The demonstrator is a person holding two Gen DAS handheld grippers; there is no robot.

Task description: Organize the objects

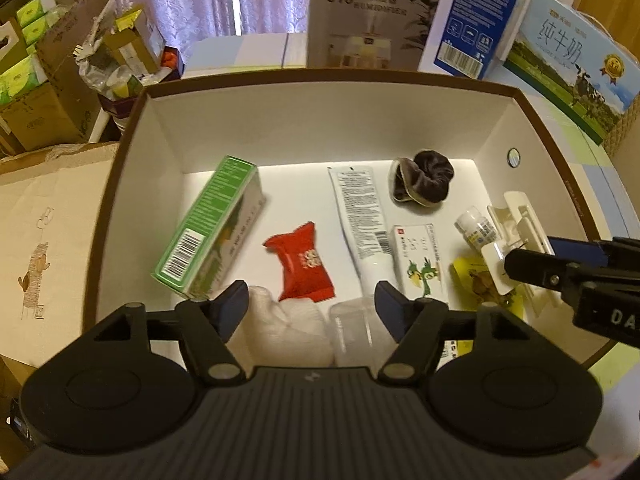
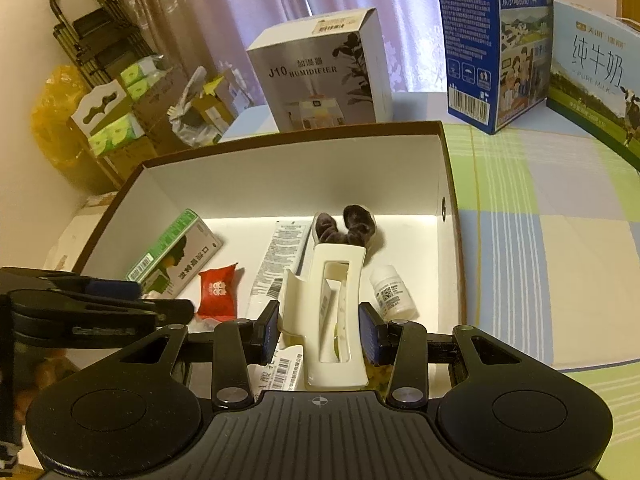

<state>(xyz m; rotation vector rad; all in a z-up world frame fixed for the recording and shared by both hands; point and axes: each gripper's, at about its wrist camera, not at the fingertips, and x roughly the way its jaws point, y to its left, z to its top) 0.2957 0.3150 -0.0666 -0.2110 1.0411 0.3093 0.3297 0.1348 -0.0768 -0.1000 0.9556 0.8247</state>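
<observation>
Brown-rimmed box [image 1: 132,128] on the checked surface [image 2: 540,240], green carton [image 1: 208,228] at its left, red sachet [image 1: 304,262], left claw [image 1: 310,308] spread wide over white cloth [image 1: 288,324], white tube [image 1: 362,216], dark scrunchie [image 1: 424,178], right claw [image 2: 319,330] gripping a cream hair clip [image 2: 336,320] above the box's right end

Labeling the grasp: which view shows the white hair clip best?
Right wrist view: the hair clip sits centered between the right gripper fingers, its whole frame and cutout visible. The left wrist view shows the hair clip only at the right edge, small, distorted and partly hidden by the right gripper.
</observation>
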